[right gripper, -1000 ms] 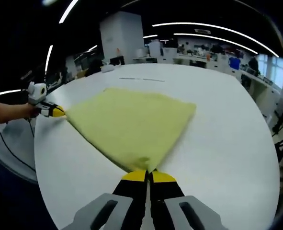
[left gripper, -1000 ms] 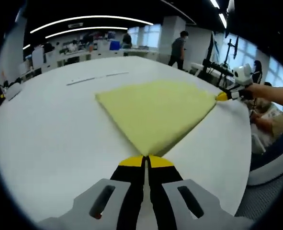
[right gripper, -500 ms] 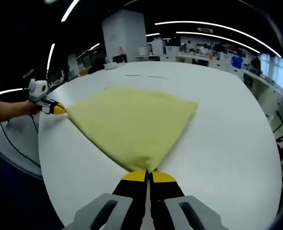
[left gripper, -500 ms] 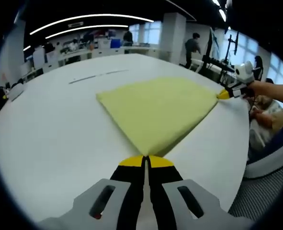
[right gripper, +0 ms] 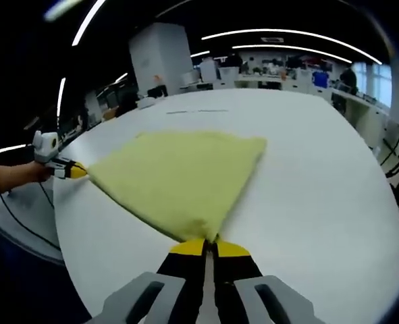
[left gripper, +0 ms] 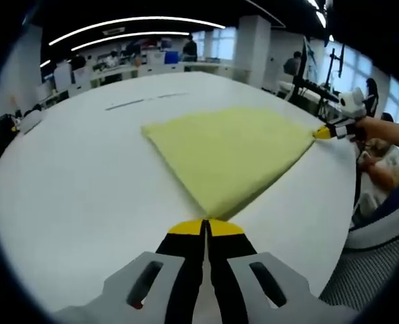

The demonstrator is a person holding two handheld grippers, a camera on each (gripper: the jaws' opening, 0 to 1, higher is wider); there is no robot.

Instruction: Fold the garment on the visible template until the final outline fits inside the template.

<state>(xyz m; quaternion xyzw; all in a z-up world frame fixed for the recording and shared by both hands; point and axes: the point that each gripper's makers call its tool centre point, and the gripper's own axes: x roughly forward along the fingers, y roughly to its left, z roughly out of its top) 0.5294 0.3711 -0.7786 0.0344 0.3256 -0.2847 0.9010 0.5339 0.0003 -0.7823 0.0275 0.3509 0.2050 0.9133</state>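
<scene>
A pale yellow garment lies flat on the white table, folded into a broad wedge. My left gripper is shut on its near corner. The right gripper comes in from the right, held by a hand, pinching the far right corner. In the right gripper view the same yellow garment spreads ahead, with my right gripper shut on its near corner. The left gripper holds the far left corner. Thin dark template lines show on the table beyond the cloth.
The white table's edge drops off to the right, close to a chair and a seated person. Desks, monitors and people stand far behind. A cable hangs below the table's left edge.
Both views have shifted slightly. The garment stays stretched between the two grippers, its far edge looking a little nearer and flatter.
</scene>
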